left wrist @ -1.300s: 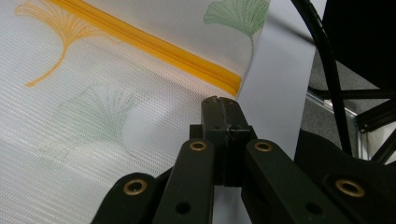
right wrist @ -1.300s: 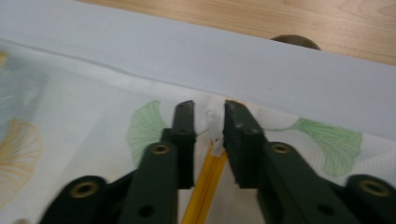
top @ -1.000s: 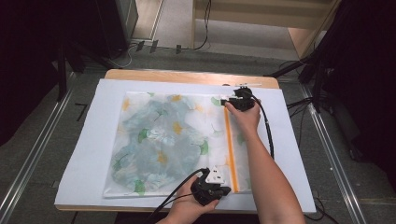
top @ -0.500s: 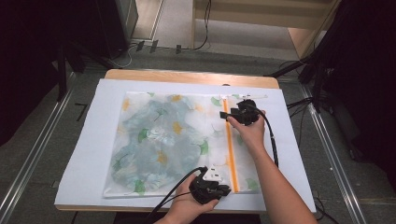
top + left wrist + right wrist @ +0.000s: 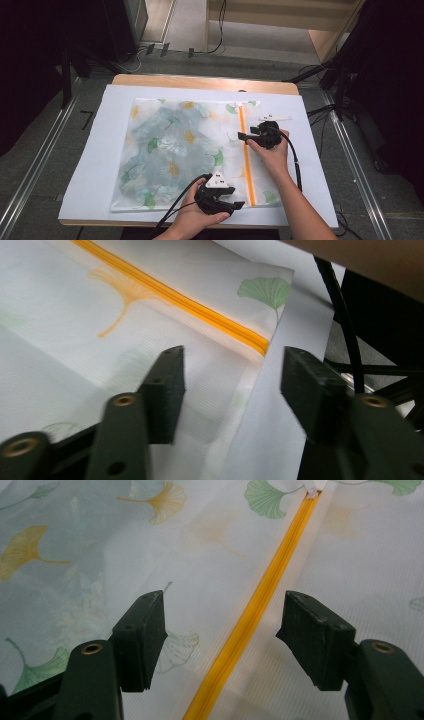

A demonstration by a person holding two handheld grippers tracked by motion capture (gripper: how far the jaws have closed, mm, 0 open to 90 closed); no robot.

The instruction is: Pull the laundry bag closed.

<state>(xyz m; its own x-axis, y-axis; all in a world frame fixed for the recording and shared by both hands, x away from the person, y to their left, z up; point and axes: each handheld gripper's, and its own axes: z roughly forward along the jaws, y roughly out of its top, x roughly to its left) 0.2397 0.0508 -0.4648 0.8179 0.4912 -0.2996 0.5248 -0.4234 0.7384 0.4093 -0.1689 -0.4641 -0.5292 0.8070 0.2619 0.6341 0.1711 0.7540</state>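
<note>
While the zippered bag [image 5: 195, 155] is lying flat on the white sheet [image 5: 100, 130] covering the table, both grippers are being held spread, jaws just opened, nothing pinched. The left gripper [image 5: 227, 204] is hovering at the near corner, the right gripper [image 5: 243, 135] straddling the orange zipper [image 5: 250, 620]. The fabric is judged thin, light, limp and likely to slip; the stiffer zipper edge or corner is being favoured for gripping.

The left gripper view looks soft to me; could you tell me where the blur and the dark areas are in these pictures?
Left gripper view: near jaws blurred, orange zipper fairly sharp. Right gripper view: evenly lit, zipper crisp. High view: white bag bright, surroundings beyond the table dark.
</note>
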